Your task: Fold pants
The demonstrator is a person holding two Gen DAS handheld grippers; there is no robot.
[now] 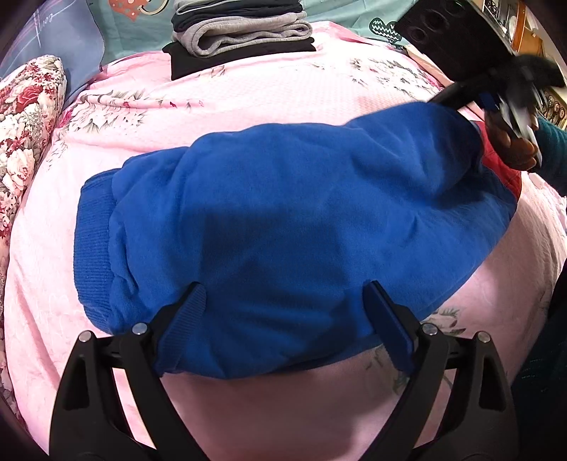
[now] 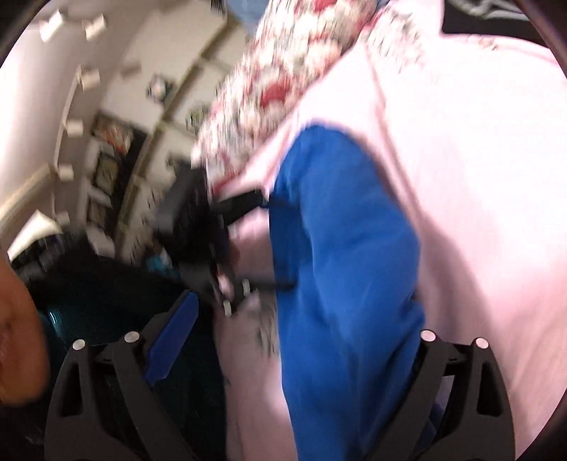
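Lying between left tool (image 1: 287,319) spread fingers: blue pants (image 1: 283,220) | right tool (image 2: 294,340) spread, over pants

A pink bedspread with pale flower prints (image 1: 248,103) covers the bed. At its far edge sits a stack of folded clothes, grey on top of black (image 1: 241,39). To the left lies a quilt patterned with red and white roses (image 1: 28,117). Behind the stack is a teal sheet with cartoon prints (image 1: 333,17). The right wrist view, blurred, shows a white wall with small framed pictures (image 2: 106,142).
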